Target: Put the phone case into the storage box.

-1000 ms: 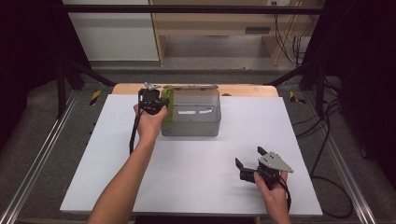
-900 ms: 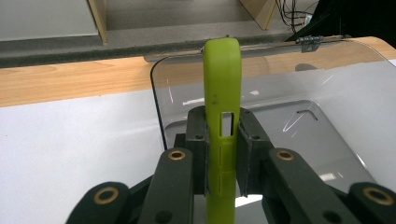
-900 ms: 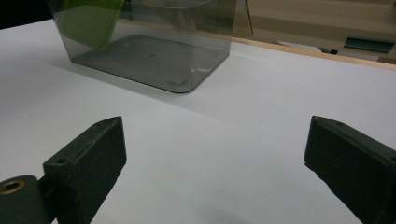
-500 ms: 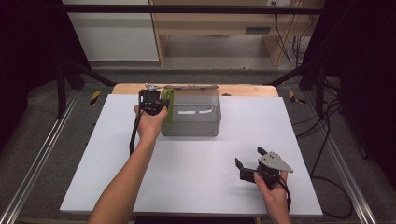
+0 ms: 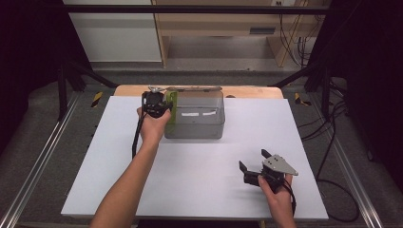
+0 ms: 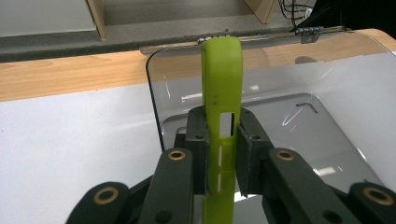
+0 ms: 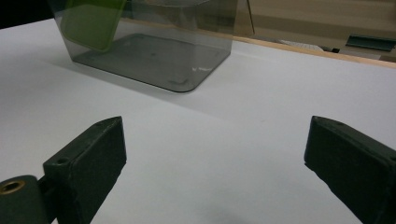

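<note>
A lime-green phone case (image 6: 222, 98) stands on edge, pinched between the jaws of my left gripper (image 6: 222, 154), which is shut on it. In the high view that gripper (image 5: 159, 103) holds the green case (image 5: 171, 105) at the left end of a clear smoky plastic box (image 5: 195, 116), over or just inside its left wall. The right gripper view catches the case (image 7: 91, 21) through the box's wall (image 7: 154, 32). My right gripper (image 5: 253, 160) rests near the table's front right, jaws wide open with nothing between them (image 7: 215, 154).
The white table top (image 5: 142, 180) stretches between the box and the right gripper. A wooden strip (image 5: 247, 91) runs along the far edge. A metal hinge bar (image 6: 261, 35) lies behind the box. Black frame posts and cables stand around the table.
</note>
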A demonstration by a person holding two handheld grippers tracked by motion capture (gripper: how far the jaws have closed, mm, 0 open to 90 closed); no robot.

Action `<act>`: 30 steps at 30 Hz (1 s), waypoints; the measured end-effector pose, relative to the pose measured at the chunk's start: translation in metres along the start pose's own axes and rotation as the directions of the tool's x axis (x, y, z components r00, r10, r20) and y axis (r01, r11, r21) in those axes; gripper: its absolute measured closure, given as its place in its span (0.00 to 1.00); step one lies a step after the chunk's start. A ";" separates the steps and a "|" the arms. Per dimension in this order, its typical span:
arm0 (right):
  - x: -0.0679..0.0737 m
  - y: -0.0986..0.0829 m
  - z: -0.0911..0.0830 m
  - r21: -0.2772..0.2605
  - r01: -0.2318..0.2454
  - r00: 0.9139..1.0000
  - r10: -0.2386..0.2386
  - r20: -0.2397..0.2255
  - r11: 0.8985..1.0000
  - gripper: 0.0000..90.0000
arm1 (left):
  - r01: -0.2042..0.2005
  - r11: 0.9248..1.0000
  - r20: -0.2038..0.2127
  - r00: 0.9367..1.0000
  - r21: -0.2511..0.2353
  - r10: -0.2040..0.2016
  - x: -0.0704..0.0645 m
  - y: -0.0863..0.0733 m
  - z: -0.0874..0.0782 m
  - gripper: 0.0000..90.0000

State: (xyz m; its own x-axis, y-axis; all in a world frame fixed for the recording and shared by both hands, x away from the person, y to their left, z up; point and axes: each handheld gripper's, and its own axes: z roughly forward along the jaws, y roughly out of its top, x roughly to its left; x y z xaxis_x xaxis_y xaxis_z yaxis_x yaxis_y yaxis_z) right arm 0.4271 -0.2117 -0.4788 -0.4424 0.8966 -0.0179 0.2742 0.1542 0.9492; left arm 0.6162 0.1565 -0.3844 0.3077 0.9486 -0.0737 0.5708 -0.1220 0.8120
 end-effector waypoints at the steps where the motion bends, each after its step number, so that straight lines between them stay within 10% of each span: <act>1: 0.000 0.000 0.000 0.000 0.000 1.000 0.000 -0.001 1.000 0.07 | 0.001 1.000 0.000 1.000 0.000 -0.001 0.000 0.000 0.000 0.86; 30: 0.001 -0.001 0.002 0.012 0.000 1.000 0.000 -0.005 1.000 0.07 | 0.030 1.000 0.007 1.000 -0.009 -0.030 0.010 0.005 0.013 0.86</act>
State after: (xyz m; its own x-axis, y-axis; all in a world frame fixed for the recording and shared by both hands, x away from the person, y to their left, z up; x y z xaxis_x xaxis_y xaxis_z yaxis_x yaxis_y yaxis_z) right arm 0.4283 -0.2099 -0.4809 -0.4466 0.8946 -0.0165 0.2844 0.1594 0.9453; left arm 0.6320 0.1617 -0.3883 0.2960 0.9497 -0.1021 0.5730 -0.0910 0.8145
